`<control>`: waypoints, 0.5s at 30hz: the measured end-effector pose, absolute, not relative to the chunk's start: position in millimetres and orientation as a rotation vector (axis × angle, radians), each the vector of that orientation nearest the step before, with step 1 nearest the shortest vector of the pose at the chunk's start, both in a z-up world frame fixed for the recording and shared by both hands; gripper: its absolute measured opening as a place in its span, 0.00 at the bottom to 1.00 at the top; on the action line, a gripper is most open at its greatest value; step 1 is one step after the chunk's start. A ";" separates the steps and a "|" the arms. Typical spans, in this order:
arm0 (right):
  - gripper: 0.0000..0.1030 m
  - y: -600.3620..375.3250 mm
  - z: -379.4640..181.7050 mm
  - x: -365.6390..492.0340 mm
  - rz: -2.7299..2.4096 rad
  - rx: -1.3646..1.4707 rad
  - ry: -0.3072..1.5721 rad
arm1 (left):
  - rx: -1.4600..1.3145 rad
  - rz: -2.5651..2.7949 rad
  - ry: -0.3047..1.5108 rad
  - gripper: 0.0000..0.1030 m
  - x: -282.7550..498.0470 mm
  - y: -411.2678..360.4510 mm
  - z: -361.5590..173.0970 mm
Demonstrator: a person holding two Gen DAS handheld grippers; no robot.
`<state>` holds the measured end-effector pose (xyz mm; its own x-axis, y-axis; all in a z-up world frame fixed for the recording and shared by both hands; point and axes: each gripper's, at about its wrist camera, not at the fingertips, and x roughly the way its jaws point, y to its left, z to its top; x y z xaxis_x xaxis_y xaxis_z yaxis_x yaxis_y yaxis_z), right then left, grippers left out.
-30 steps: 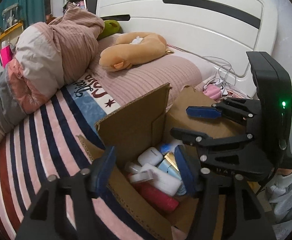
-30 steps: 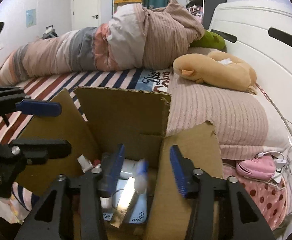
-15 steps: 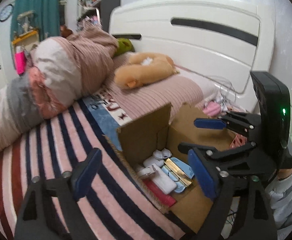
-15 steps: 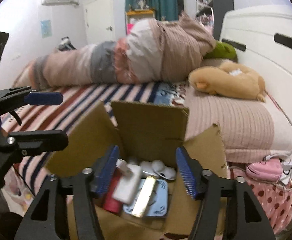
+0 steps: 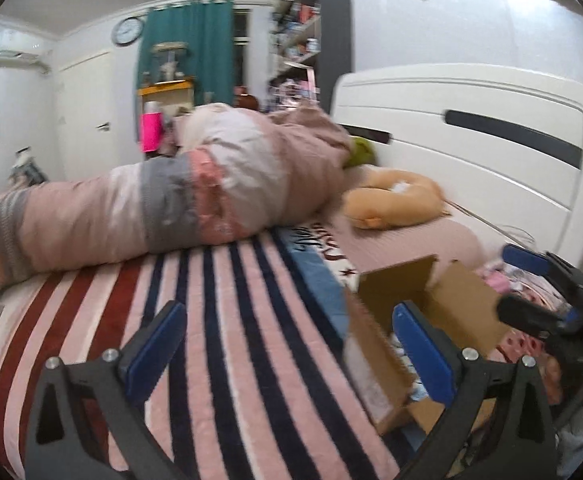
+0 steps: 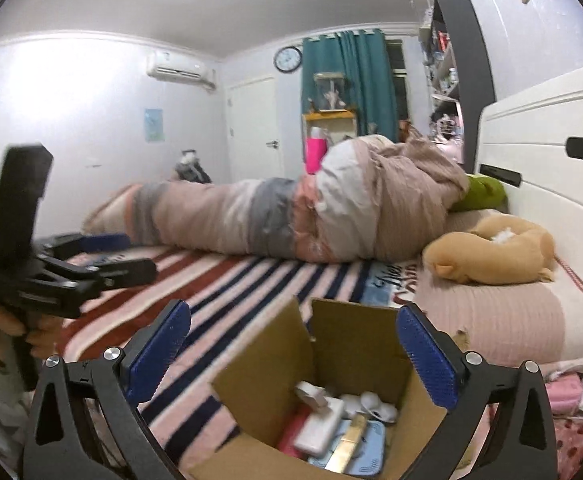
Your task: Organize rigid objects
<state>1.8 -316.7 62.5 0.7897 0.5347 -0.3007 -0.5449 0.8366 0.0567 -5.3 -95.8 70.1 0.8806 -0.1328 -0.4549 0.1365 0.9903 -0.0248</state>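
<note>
Both my tools above the cardboard box (image 6: 347, 364) on the bed (image 6: 251, 280).
My right tool (image 6: 293, 354) and left tool (image 5: 287, 346) are opening wide, empty; the box lies below the right, right of the left.

Your fingers (image 6: 427, 360): blue pads | bed cover (image 6: 227, 280) beyond them: pink, navy, dark-red stripes | cardboard box (image 6: 351, 344) between them: brown | curtain (image 6: 351, 80) far ahead: teal | plush (image 6: 491, 252) right: tan
</note>
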 end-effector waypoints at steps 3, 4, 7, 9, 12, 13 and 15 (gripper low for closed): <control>1.00 -310.2 60.8 2.7 0.628 -0.031 0.328 | -0.018 -0.115 0.473 0.99 -5.7 -85.2 63.5; 1.00 -308.7 59.9 2.4 0.634 -0.033 0.330 | -0.021 -0.105 0.473 0.99 -6.0 -82.7 61.3; 1.00 -303.1 57.2 6.1 0.634 -0.047 0.336 | -0.028 -0.084 0.478 0.99 -6.5 -77.2 55.6; 1.00 -300.7 55.7 6.5 0.636 -0.045 0.338 | -0.034 -0.081 0.481 0.99 -5.3 -76.0 54.6; 1.00 -300.6 53.3 6.7 0.642 -0.032 0.345 | -0.040 -0.075 0.482 0.99 -5.2 -74.9 53.6; 1.00 -299.7 53.1 6.0 0.641 -0.031 0.345 | -0.040 -0.073 0.481 0.99 -5.1 -74.0 53.5; 1.00 -299.2 53.3 6.2 0.640 -0.034 0.344 | -0.041 -0.070 0.479 0.99 -5.3 -73.9 53.4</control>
